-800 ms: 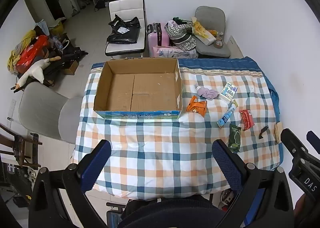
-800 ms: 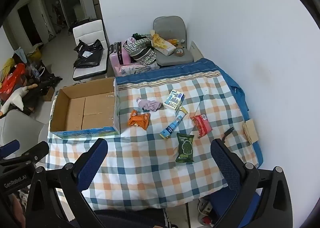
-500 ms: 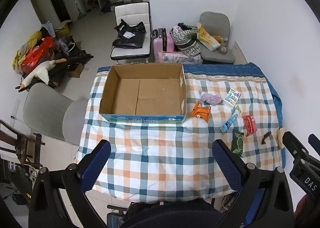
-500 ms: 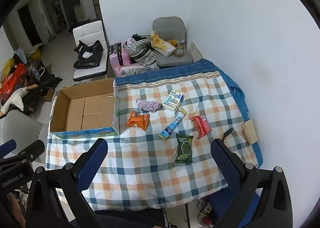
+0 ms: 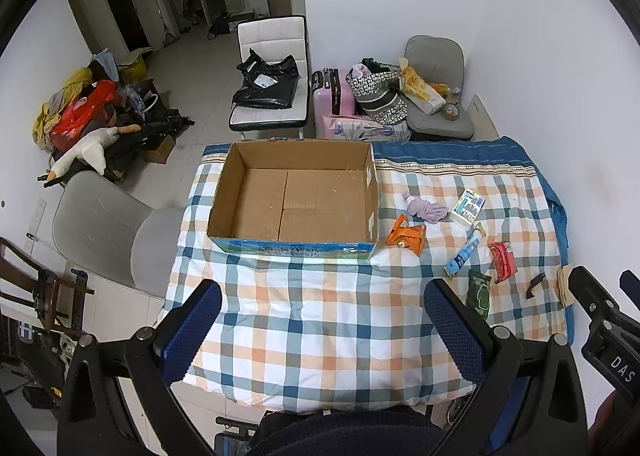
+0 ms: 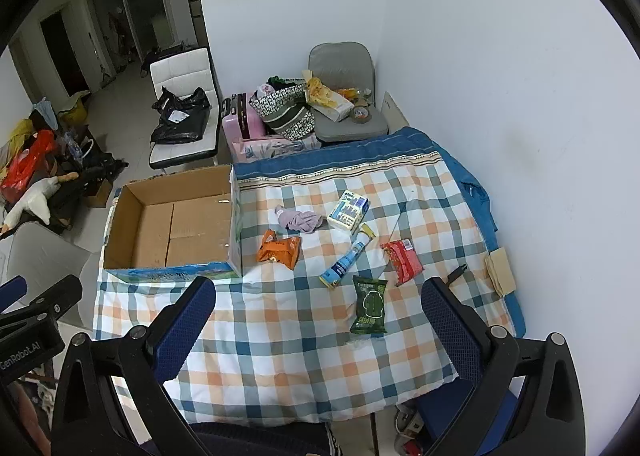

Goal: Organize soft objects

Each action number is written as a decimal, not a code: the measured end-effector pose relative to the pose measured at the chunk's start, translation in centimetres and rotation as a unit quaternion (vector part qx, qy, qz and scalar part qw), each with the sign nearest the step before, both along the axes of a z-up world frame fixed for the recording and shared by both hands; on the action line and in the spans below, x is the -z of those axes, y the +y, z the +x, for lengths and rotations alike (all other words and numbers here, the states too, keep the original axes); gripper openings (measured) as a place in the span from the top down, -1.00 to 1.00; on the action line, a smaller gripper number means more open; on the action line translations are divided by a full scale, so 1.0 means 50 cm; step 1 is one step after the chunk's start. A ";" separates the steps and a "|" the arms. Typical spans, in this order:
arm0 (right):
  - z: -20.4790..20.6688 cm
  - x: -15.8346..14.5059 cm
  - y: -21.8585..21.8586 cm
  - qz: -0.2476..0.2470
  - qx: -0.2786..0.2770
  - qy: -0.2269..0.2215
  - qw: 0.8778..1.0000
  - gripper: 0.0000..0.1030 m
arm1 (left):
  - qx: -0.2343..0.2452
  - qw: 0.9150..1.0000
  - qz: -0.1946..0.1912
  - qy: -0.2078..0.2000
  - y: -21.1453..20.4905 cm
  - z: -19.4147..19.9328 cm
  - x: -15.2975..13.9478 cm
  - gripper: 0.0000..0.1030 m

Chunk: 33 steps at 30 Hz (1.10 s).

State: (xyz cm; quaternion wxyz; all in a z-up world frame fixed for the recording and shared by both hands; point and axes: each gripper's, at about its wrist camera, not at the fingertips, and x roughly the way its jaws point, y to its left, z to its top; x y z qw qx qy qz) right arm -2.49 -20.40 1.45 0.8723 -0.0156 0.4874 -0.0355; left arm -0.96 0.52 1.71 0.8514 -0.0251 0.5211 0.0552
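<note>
**Right wrist view: nothing sorted yet**

My right claw [image 6: 316, 328] and left claw [image 5: 322, 330] both hang spread and empty above the checked surface [image 6: 280, 336]. The green packet [image 6: 370, 305], orange packet [image 6: 280, 250] and purple cloth [image 6: 300, 220] lie loose; the cardboard box [image 6: 176, 228] is empty. Beyond, cluttered chairs [image 6: 184, 116].

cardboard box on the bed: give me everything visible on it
The cardboard box is an open-topped, shallow brown corrugated carton with nothing inside; the floor shows two bottom flaps meeting at a seam. Its near outer face carries blue-green print. It sits flat on the checked quilt at the left, far side. An orange packet lies just right of it, apart. Neither tongs touch it.
</note>
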 end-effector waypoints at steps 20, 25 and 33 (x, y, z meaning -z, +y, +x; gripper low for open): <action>0.006 -0.016 -0.006 0.001 0.002 -0.007 1.000 -1.00 | 0.001 1.000 0.003 -0.001 -0.004 0.007 -0.011 -1.00; 0.010 -0.023 -0.008 0.001 0.002 -0.012 1.000 -1.00 | 0.001 1.000 0.003 -0.002 -0.003 0.007 -0.012 -1.00; 0.009 -0.029 -0.013 0.003 0.001 -0.017 1.000 -1.00 | 0.000 1.000 0.002 -0.003 -0.003 0.008 -0.011 -1.00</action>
